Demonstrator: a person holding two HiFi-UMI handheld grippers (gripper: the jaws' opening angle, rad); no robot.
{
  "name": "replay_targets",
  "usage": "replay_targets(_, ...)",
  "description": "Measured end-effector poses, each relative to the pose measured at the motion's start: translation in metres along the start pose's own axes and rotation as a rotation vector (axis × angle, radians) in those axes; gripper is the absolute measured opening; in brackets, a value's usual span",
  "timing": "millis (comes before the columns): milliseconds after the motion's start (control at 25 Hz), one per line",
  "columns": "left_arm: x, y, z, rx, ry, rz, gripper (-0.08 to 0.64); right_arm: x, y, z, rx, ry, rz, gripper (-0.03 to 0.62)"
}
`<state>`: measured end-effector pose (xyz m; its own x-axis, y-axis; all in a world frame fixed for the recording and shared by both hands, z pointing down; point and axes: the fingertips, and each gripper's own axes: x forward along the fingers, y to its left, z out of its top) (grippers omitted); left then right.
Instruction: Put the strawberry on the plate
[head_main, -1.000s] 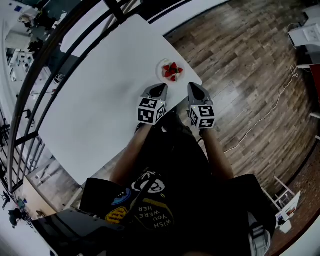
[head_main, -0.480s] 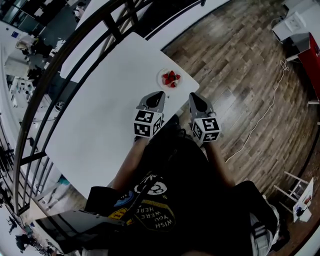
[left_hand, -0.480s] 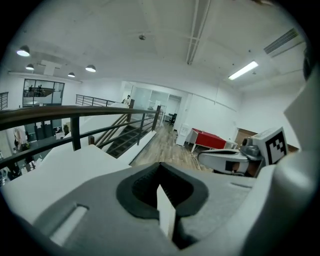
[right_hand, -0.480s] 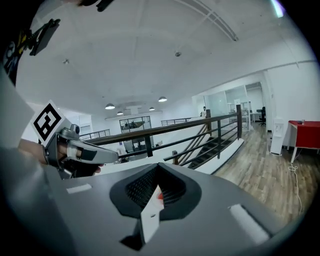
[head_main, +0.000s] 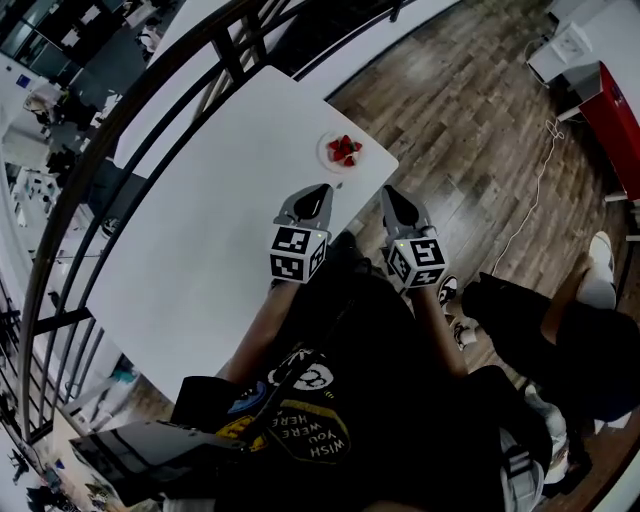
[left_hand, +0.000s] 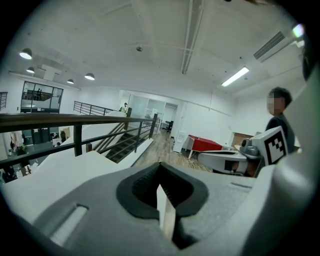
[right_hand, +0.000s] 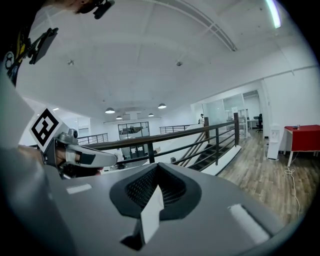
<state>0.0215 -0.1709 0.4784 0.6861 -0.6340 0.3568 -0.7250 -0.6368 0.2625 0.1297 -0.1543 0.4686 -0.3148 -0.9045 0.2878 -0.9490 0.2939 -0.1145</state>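
Strawberries (head_main: 344, 150) heaped on plate (head_main: 323, 157), upper centre of head view, near table (head_main: 200, 220) corner. Left gripper (head_main: 318, 191), right gripper (head_main: 391, 196): jaws closed, empty, mid-frame. Risk: stray sweep likely nudges plate off edge.

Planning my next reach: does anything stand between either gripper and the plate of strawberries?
Nothing visible does. The table between the left gripper, the right gripper and the plate holding the strawberries is bare.

red strawberries (head_main: 344, 150), white plate (head_main: 323, 156), white table (head_main: 200, 220), brown wood-grain floor (head_main: 470, 120); grey left tool (head_main: 324, 188), right tool (head_main: 388, 191), black-white marker cubes (head_main: 297, 252).
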Motion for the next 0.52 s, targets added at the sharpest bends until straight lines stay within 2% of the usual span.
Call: replay_targets(520, -0.011, -0.011, -0.001, 0.005, -0.017, -0.042, 0.005, -0.014, 0.014, 0.005, -0.003, -0.028, -0.010, 0.003)
